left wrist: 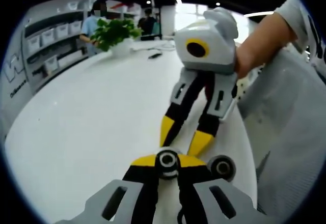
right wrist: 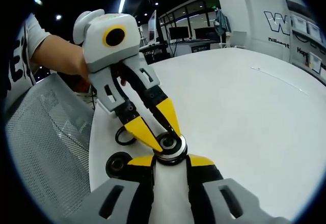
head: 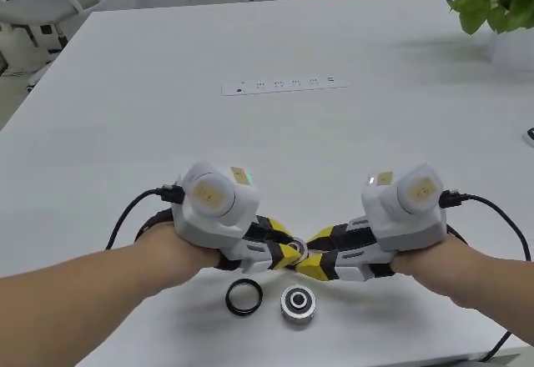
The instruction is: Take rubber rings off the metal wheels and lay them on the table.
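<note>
Already one rubber ring (head: 244,297) lies lower centre beside a bare wheel (head: 298,302); my left gripper (head: 288,252) and right gripper (head: 315,260) both clamp a second wheel (right wrist: 170,146), likely unstripped.

Black ring (head: 244,297) flat beside metal wheel (head: 298,302)

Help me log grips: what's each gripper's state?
Left gripper: closed on the metal wheel.
Right gripper: closed on that same wheel, it seems.
</note>
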Tool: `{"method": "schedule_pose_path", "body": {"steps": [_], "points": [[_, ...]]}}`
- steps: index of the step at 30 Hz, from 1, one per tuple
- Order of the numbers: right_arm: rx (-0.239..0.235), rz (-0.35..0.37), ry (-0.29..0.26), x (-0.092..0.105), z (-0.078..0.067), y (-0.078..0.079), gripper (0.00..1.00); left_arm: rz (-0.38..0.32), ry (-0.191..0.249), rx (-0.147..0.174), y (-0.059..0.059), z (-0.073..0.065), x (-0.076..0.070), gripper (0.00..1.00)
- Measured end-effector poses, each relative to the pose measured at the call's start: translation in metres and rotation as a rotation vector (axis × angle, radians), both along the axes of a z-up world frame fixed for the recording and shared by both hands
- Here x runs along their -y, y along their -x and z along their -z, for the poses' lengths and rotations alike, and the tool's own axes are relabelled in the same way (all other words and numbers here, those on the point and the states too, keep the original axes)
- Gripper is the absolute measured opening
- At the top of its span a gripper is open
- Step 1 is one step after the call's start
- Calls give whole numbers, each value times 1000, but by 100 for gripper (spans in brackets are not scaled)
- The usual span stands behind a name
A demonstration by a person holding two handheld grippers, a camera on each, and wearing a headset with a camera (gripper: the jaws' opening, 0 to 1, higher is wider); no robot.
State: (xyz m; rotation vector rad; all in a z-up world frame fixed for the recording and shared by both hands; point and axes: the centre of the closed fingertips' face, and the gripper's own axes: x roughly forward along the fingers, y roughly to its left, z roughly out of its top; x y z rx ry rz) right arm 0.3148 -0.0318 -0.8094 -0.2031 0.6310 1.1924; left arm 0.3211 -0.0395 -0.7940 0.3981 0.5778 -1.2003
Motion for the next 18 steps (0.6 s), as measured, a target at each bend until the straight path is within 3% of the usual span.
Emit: {"method": "schedule_pose_path", "body": {"steps": [9,18], "points": [[-7,12,10,7,2,-1,11,-8,2,-1,-1,0,1,14],[-23,17,14,8,3,0,9,-12,-6,4,-2,0,1,14]]}}
